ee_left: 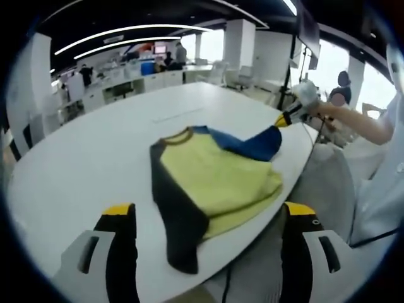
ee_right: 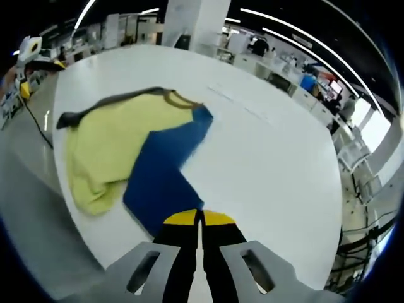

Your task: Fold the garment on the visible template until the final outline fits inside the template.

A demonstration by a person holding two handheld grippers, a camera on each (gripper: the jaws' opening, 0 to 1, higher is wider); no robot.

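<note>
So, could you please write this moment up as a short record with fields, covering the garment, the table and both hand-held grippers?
garment: yellow shirt with dark sleeve and blue sleeve, lying partly folded
surface: white table, garment near its edge
left hand-held gripper: jaws open, clear of the shirt
right hand-held gripper: jaws closed at the blue sleeve's end
template: faint outline on the table beyond the garment
background: open office, people at desks
</note>
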